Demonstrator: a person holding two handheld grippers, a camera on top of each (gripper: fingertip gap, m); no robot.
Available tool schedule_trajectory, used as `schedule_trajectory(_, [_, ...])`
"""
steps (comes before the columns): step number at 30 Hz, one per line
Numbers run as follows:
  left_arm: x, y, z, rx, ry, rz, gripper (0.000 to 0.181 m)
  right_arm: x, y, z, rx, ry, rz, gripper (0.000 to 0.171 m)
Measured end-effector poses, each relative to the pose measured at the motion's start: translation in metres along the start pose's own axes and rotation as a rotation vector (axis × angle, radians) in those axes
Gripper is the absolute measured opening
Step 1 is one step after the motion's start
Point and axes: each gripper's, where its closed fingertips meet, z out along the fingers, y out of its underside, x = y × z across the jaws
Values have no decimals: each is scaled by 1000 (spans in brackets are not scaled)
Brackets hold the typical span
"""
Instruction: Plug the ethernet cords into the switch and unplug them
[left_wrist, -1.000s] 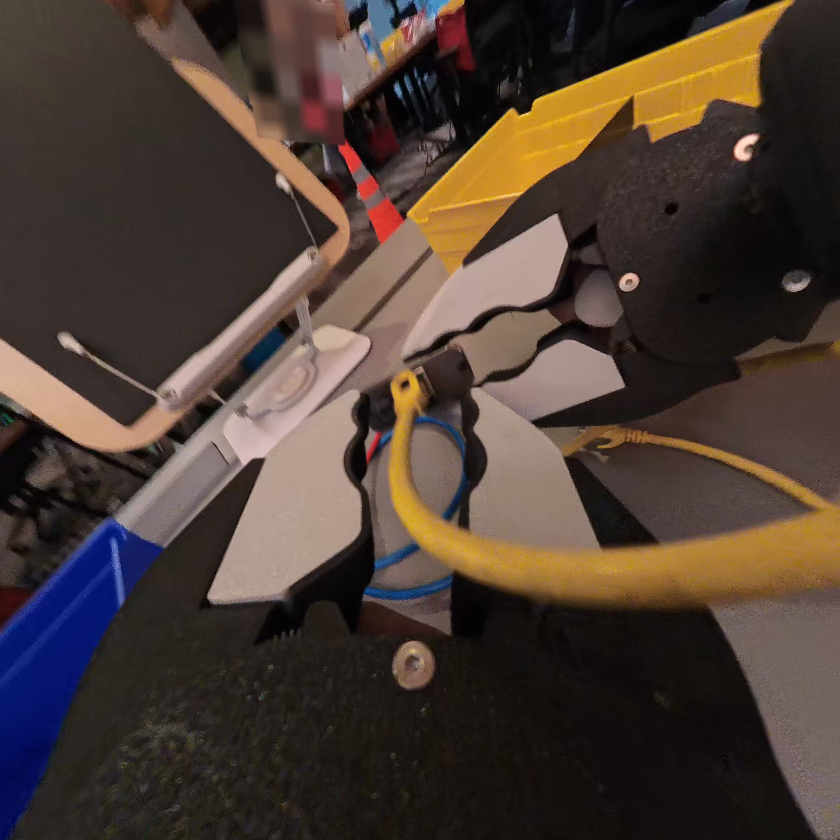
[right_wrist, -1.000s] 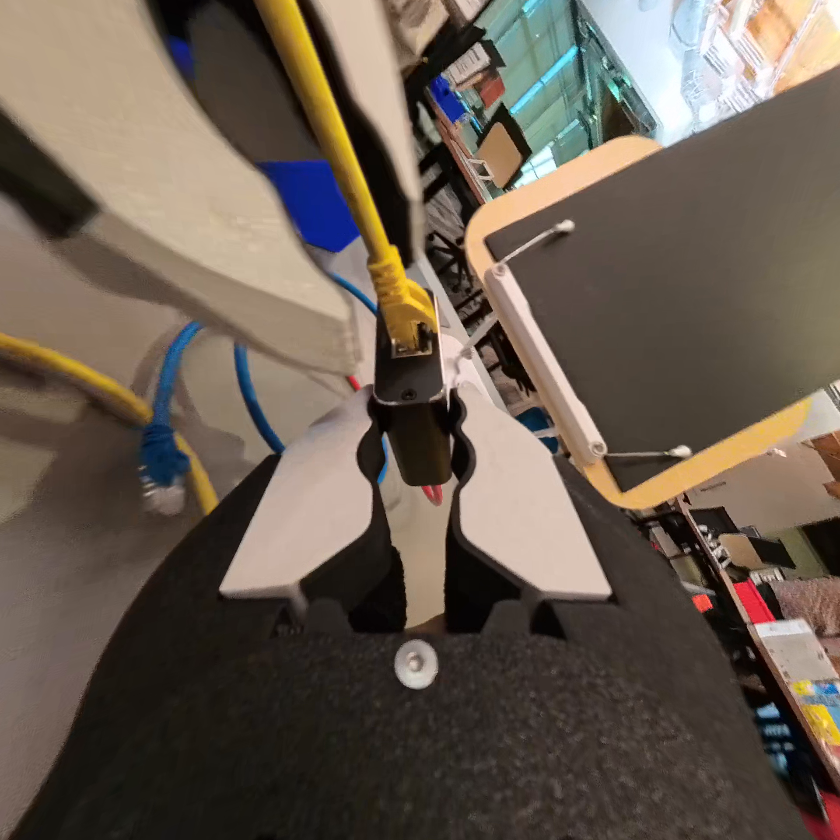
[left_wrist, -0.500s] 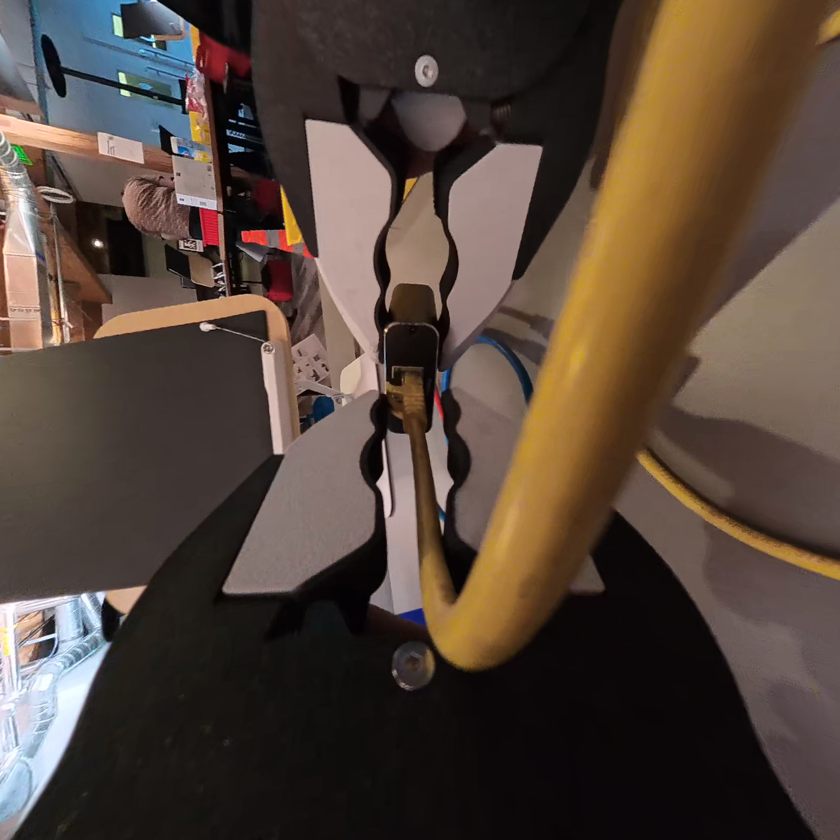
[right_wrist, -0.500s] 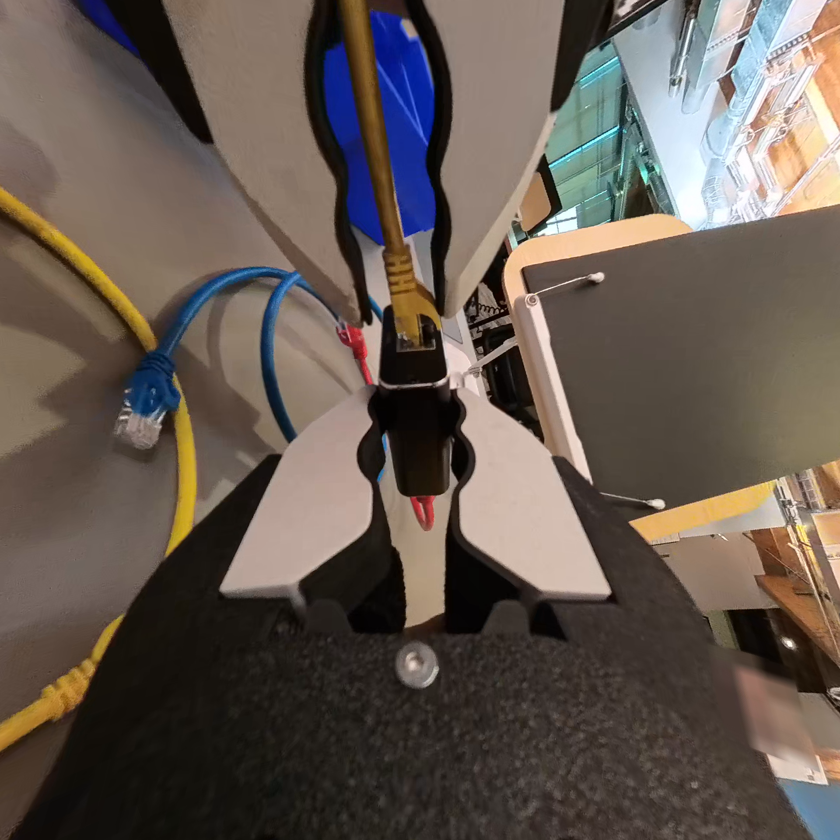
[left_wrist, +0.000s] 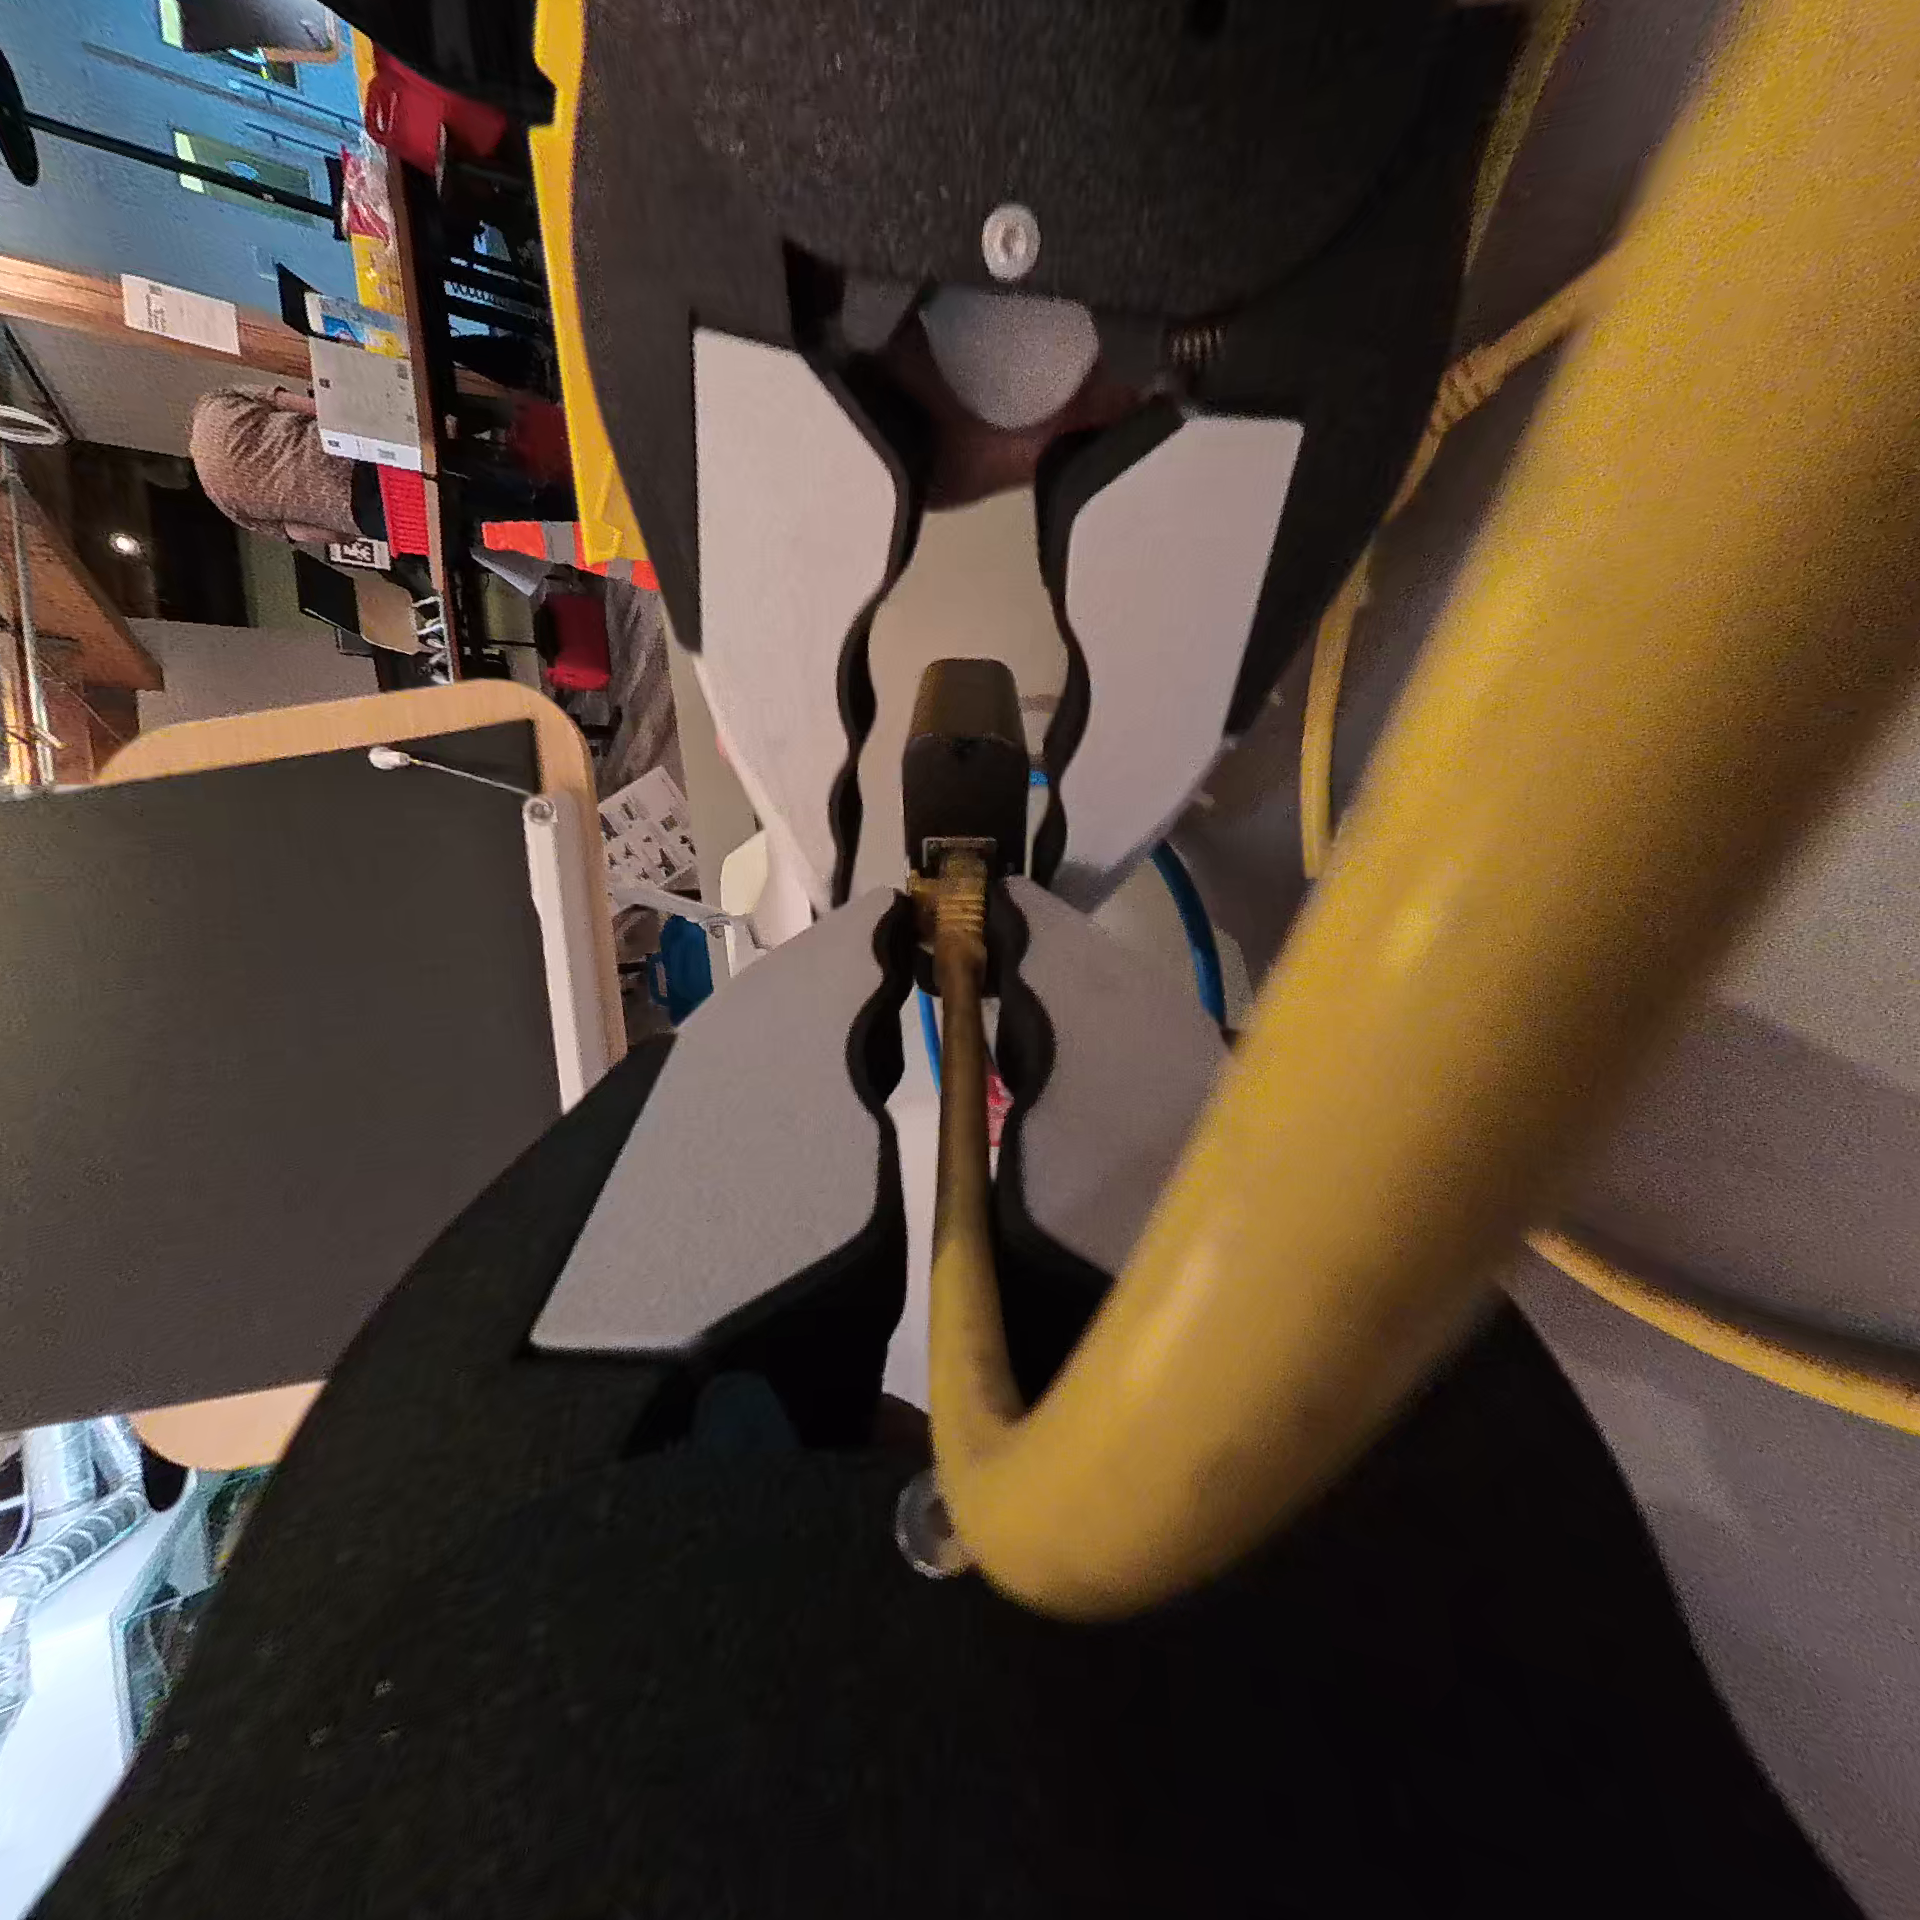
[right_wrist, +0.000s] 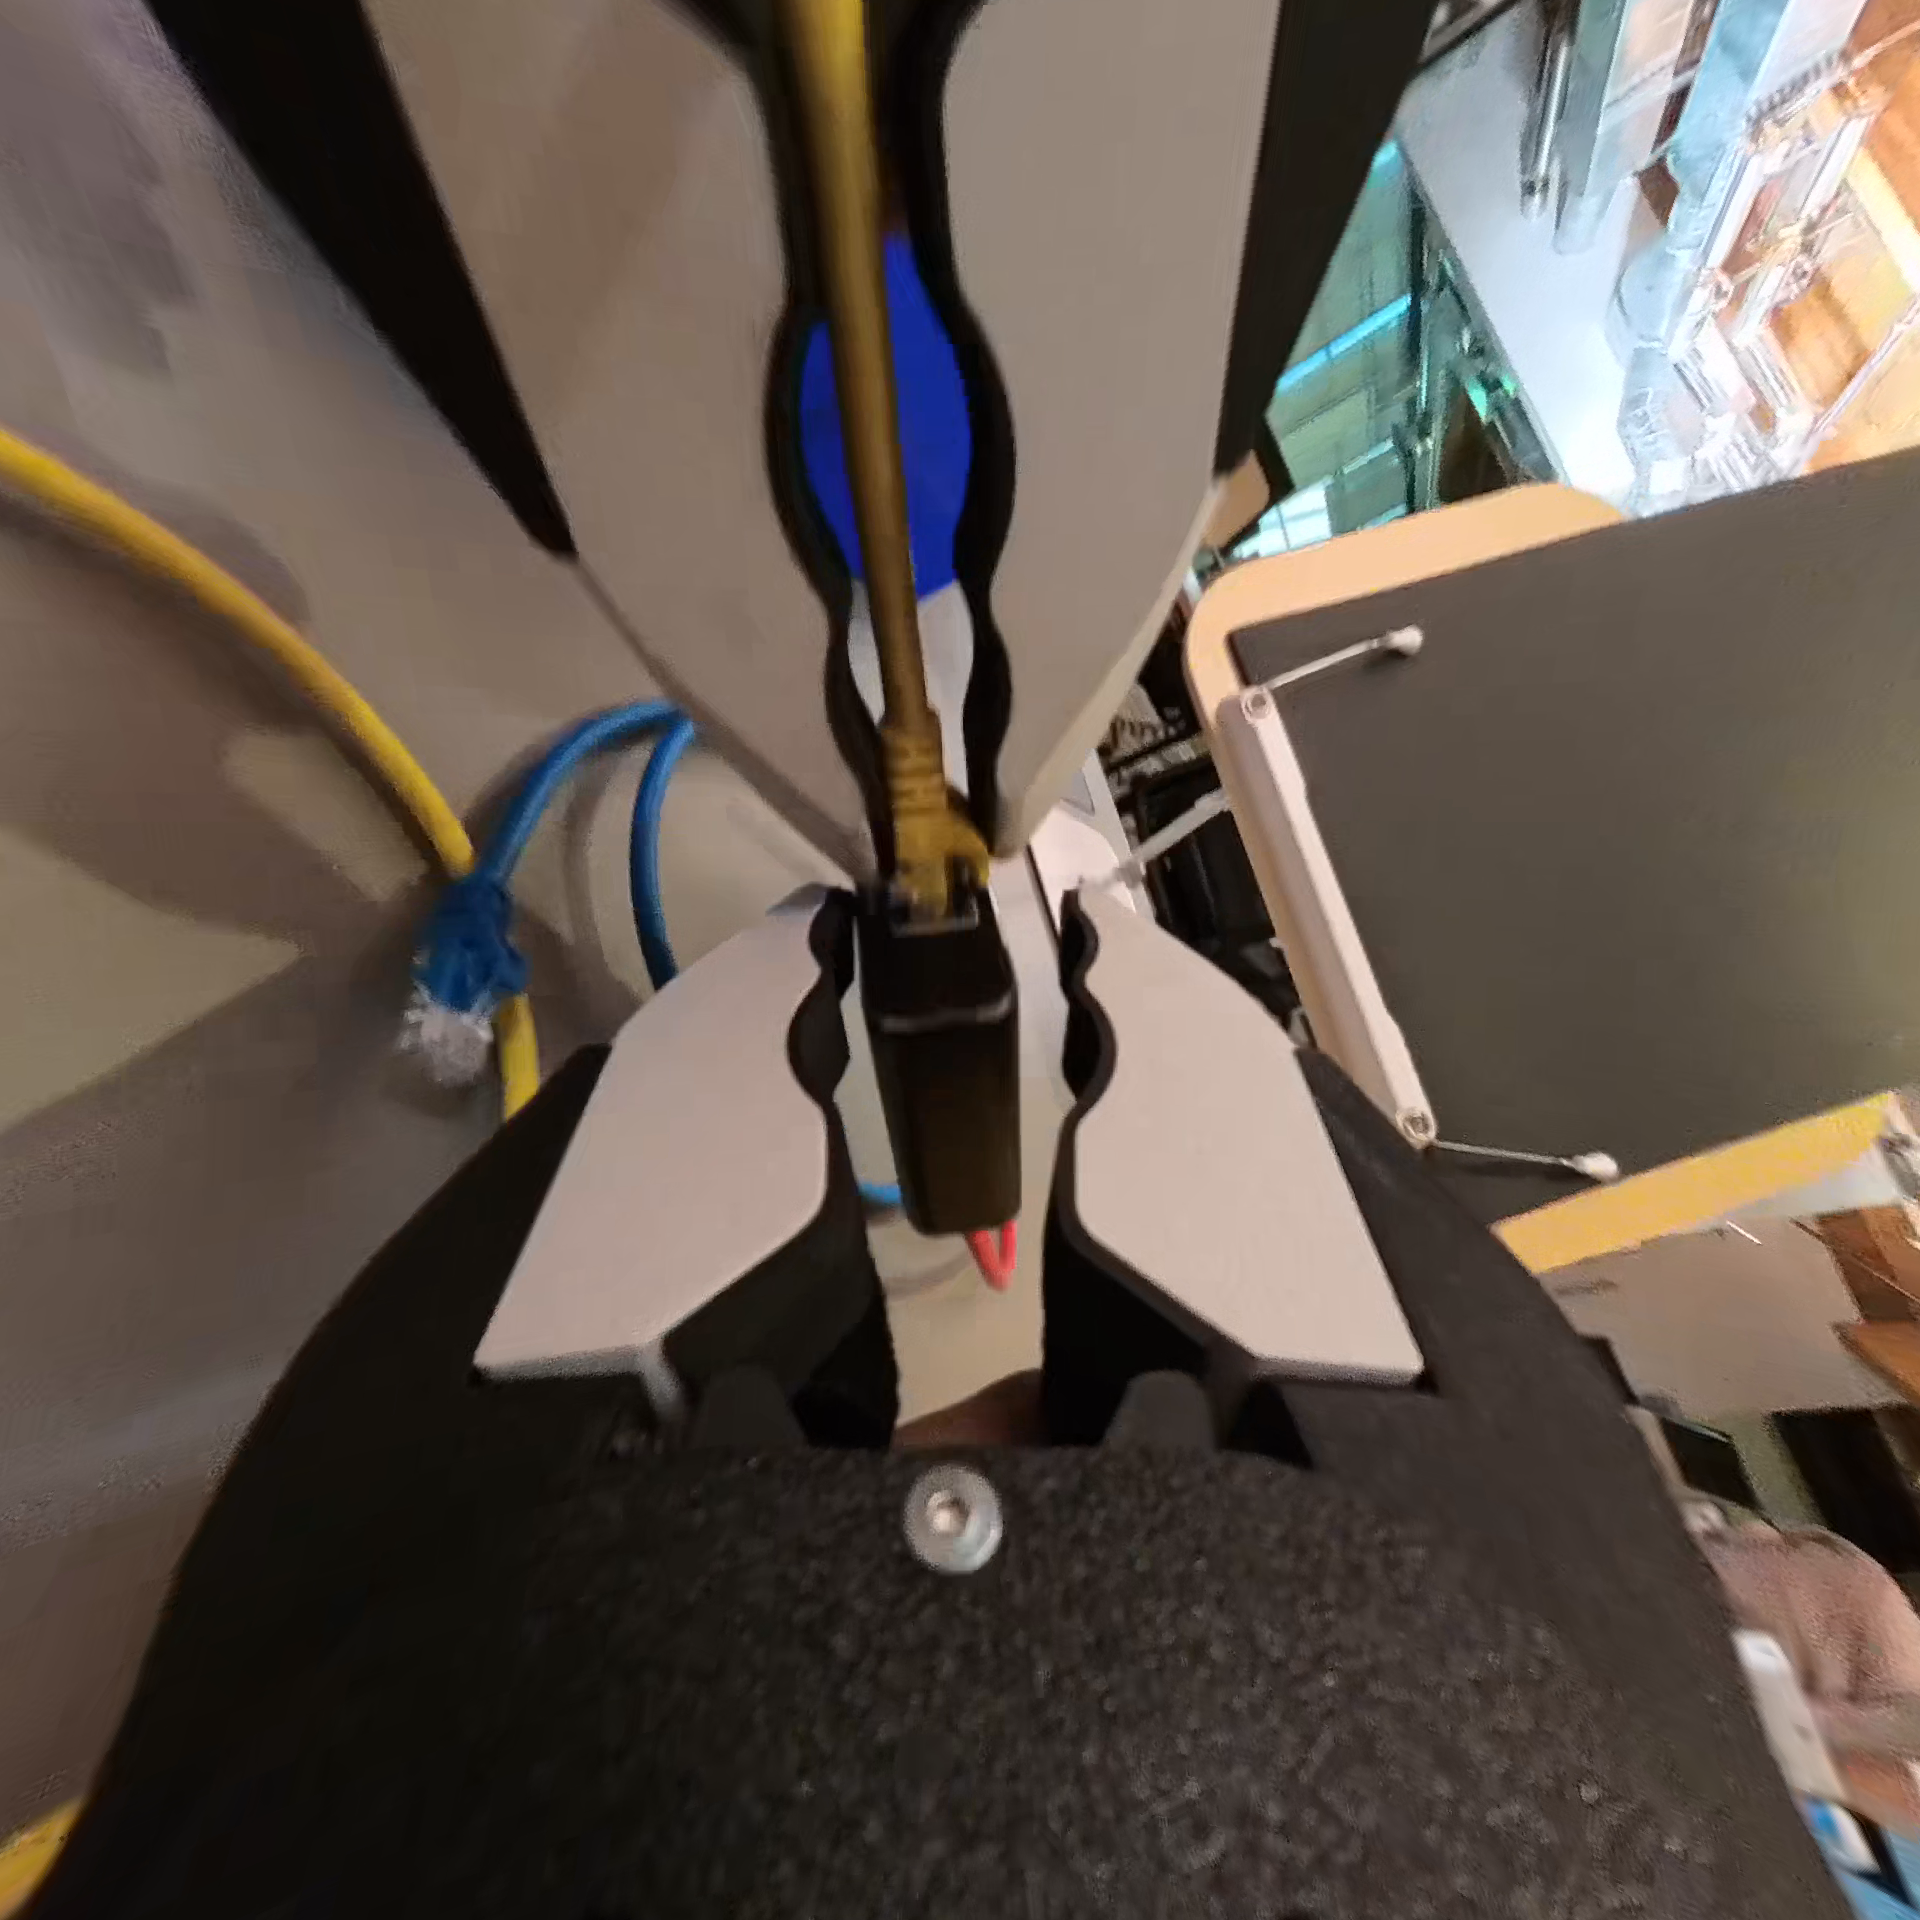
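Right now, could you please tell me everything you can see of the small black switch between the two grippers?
The switch is a small, narrow black block, smooth and slightly glossy, with a thin pale seam across it. It hangs in the air between the facing grippers. The yellow ethernet plug sits in the port at its end, gripped by the left gripper. The right gripper stands open around it; its left finger lies close against the switch, the other clear. A red bit shows below it.

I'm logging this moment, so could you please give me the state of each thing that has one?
Yellow cord: plugged into the switch.
Switch: off the table, hanging from the cord.
Blue cord: unplugged, on the table.
Left gripper: shut on the yellow cord.
Right gripper: open around the switch.
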Motion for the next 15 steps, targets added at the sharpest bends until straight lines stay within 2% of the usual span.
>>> schedule_trajectory(3, [2,-7,0,0,-10,37,14,-5,-2,2,16,-24,-45,28])
schedule_trajectory(10, [1,-6,-4,-8,-26,45,13,-4,2,-4,10,-31,-41,27])
schedule_trajectory(12, [7,-5,-3,-14,-3,50,11,-11,4,-4,10,-82,-45,26])
schedule_trajectory(15, [12,0,0,-43,37,44,12,-14,10,-1,-54,-53,-121,26])
